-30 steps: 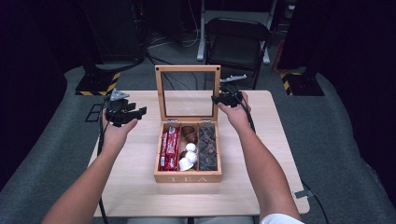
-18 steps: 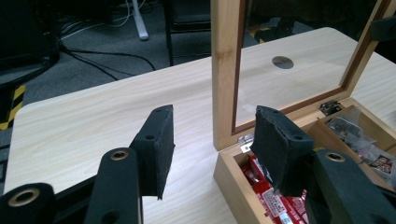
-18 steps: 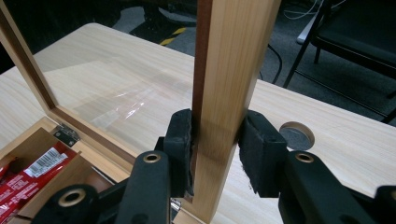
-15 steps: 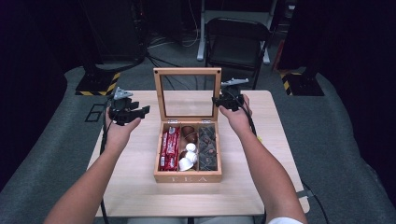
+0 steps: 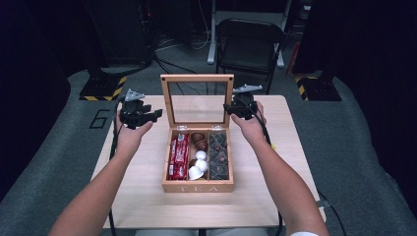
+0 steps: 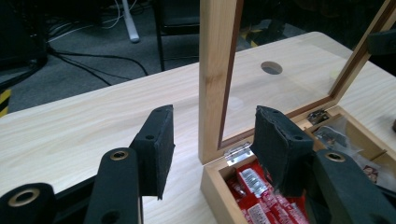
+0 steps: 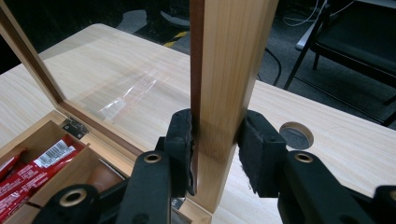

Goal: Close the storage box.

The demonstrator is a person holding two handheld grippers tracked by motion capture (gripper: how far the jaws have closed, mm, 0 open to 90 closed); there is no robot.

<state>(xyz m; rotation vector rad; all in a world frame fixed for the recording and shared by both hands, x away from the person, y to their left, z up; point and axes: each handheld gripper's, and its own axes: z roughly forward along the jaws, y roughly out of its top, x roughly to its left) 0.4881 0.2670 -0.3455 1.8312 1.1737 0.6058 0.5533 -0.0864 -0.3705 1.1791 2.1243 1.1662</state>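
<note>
Right tool (image 7: pixel 215 154) clamped on lid frame (image 7: pixel 229 70) — upright

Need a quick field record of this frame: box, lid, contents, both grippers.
box: wooden tea box on table
lid: glass-paned lid upright, open
contents: red packets left compartment, white and brown pods middle, dark packets right
right gripper: shut on lid's side frame
left gripper: open, jaws apart before lid's other side, holding nothing
</note>
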